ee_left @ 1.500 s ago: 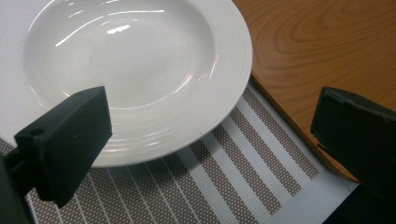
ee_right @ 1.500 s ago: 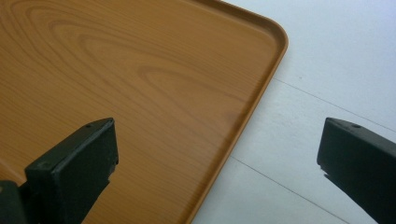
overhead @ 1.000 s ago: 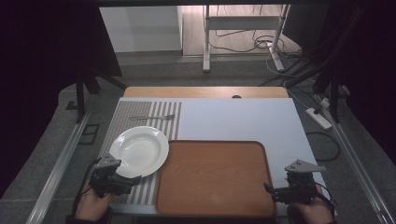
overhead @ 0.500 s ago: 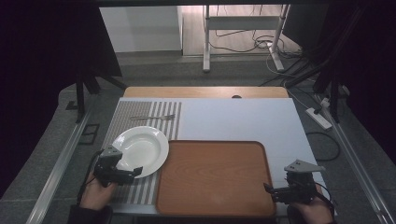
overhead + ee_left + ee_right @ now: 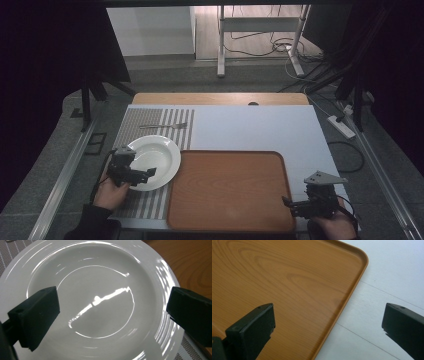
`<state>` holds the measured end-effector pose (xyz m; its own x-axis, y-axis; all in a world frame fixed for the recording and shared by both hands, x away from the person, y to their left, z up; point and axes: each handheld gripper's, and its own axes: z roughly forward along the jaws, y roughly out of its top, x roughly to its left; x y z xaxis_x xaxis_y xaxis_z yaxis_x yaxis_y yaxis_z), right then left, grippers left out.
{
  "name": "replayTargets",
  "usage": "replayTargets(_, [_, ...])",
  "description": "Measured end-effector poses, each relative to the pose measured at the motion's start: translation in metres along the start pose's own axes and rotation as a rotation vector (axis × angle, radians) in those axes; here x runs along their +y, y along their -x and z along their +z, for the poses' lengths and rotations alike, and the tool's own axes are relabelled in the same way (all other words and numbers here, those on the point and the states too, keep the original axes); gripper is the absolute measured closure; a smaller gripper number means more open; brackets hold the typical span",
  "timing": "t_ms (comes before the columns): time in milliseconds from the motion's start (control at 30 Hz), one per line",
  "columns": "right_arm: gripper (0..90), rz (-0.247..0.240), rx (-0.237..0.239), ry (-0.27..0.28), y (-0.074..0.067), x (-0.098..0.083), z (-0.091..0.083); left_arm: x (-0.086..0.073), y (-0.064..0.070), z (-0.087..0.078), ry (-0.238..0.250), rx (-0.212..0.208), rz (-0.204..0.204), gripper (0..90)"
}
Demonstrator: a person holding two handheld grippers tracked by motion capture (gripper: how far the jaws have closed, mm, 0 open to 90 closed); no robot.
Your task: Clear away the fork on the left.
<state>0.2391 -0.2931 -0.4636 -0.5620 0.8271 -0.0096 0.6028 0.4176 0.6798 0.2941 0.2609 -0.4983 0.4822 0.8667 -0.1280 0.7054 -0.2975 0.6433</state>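
A white deep plate [image 5: 152, 161] [image 5: 100, 302] lies on the striped placemat [image 5: 150, 120] at the table's left. My left gripper [image 5: 147, 172] [image 5: 110, 317] hovers open over the plate's near-left rim, its jaws spread wide above the bowl and holding nothing. A wooden tray [image 5: 230, 190] [image 5: 282, 285] sits at the front centre, its left edge next to the plate. My right gripper [image 5: 287, 204] [image 5: 328, 327] rests open by the tray's near-right corner, one jaw over the tray, the other over the white table.
A fork [image 5: 162, 125] lies on the placemat behind the plate. The white tabletop [image 5: 250, 127] stretches behind the tray, with a wooden strip [image 5: 220, 98] along the far edge. Cables and a power strip [image 5: 341, 126] lie on the floor to the right.
My left gripper has moved forward and to the right from the table's front-left edge until it is over the plate's rim. The right gripper has stayed put.
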Motion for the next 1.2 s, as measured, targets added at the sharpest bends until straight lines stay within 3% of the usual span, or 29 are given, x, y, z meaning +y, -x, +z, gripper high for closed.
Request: replayTargets(1200, [0.0, -0.007, 0.009, -0.013, 0.0, 0.0, 0.001, 0.044, -0.037, 0.034, -0.014, 0.025, -0.047, 0.0])
